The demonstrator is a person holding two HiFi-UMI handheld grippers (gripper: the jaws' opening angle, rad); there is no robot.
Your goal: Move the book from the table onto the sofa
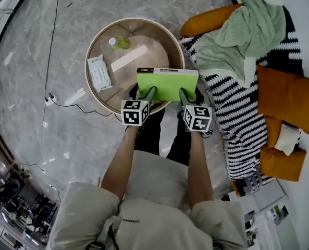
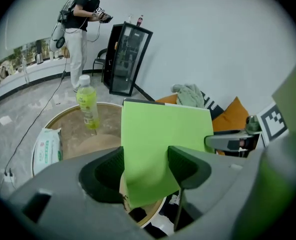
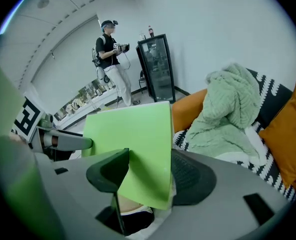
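Head view: green book (image 1: 167, 84) held over the near edge of the round table (image 1: 93, 41), just beside the striped sofa (image 1: 236, 120); left gripper (image 1: 149, 93) and right gripper (image 1: 186, 94) both have jaws clamped onto its near edge. Bottle (image 1: 120, 42) and tissue pack (image 1: 98, 73) sit farther back on the table

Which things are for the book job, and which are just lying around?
For the job: green book, left hand-held gripper, right hand-held gripper, round table, sofa.
Just lying about: drink bottle, wipes pack, green blanket, orange cushion.
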